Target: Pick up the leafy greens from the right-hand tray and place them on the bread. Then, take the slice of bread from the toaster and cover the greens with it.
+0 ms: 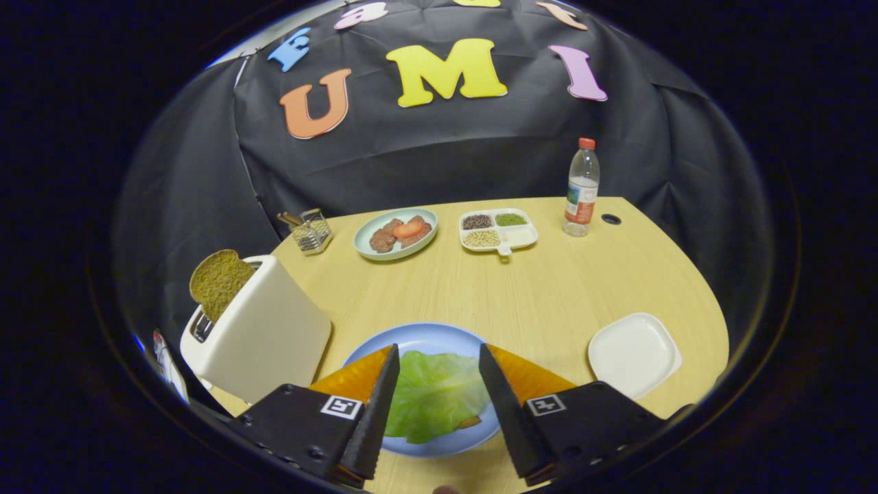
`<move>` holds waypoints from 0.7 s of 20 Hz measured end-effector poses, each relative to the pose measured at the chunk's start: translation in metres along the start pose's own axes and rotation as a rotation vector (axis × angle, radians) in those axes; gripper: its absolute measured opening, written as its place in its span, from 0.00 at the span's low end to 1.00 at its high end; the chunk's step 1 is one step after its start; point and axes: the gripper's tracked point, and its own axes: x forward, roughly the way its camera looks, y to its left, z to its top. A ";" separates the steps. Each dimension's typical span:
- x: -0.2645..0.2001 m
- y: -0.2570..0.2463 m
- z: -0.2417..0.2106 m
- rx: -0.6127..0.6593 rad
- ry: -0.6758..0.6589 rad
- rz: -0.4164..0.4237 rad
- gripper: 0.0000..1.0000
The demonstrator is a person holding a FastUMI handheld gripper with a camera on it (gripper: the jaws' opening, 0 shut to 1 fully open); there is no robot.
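My two-finger black gripper (pixel 437 384) stands wide apart with nothing held, its fingers (pixel 376 412) framing the pale green leafy greens (pixel 433 394) that lie between them on the round blue plate (pixel 425 337). A sliver of brown bread (pixel 470 422) peeks out from under the leaf's near edge, so the greens already rest on it. To my left, just beside the plate, the cream-white boxy toaster (pixel 257 336) holds a brown slice of bread (pixel 218 281) standing up out of its slot. To my right the square white tray (pixel 634 353) sits bare. Further off, a pale green round dish (pixel 396 233) carries brownish meat pieces and a red tomato slice (pixel 407 228). Next to it a white divided tray (pixel 499 230) has dark, green and beige grains in three of its compartments. A clear plastic bottle with a red cap (pixel 582 189) stands beyond, and a small wire holder (pixel 310 230) sits behind the toaster. All of it rests on the light wooden table (pixel 549 295), backed by black cloth (pixel 446 151).
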 end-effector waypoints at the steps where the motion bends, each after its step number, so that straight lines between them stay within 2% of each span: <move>1: -0.003 0.002 0.004 -0.008 -0.012 0.003 0.74; 8: -0.055 0.024 0.044 -0.047 -0.131 0.000 0.97; 11: -0.089 0.040 0.070 -0.061 -0.200 -0.018 0.96; 14: -0.116 0.078 0.096 -0.046 -0.253 0.008 0.96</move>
